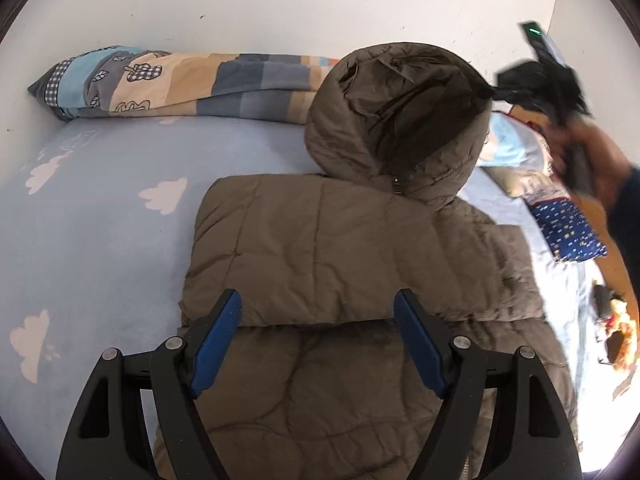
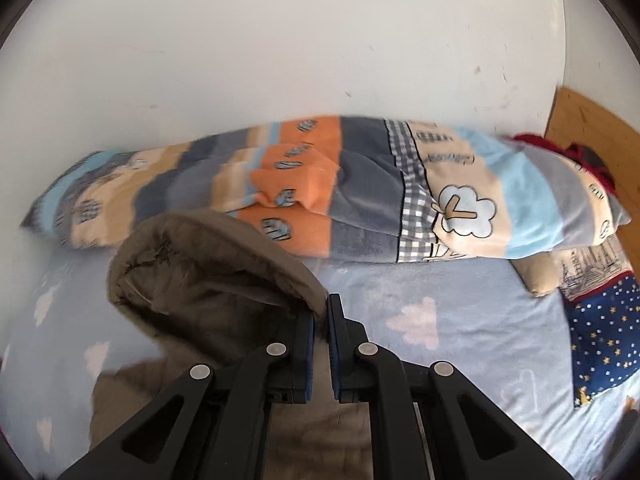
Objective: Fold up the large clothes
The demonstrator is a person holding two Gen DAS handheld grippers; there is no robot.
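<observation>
An olive-brown quilted jacket lies on the blue bed sheet, its sides folded inward. Its hood is lifted upright at the far end. My left gripper is open, hovering just above the jacket's middle fold, holding nothing. My right gripper is shut on the hood edge and holds it up; it also shows in the left wrist view, blurred, at the hood's right rim.
A rolled patterned blanket lies along the white wall behind the jacket. Pillows, one navy with stars, sit at the right by a wooden headboard. Small clutter lies at the bed's right edge.
</observation>
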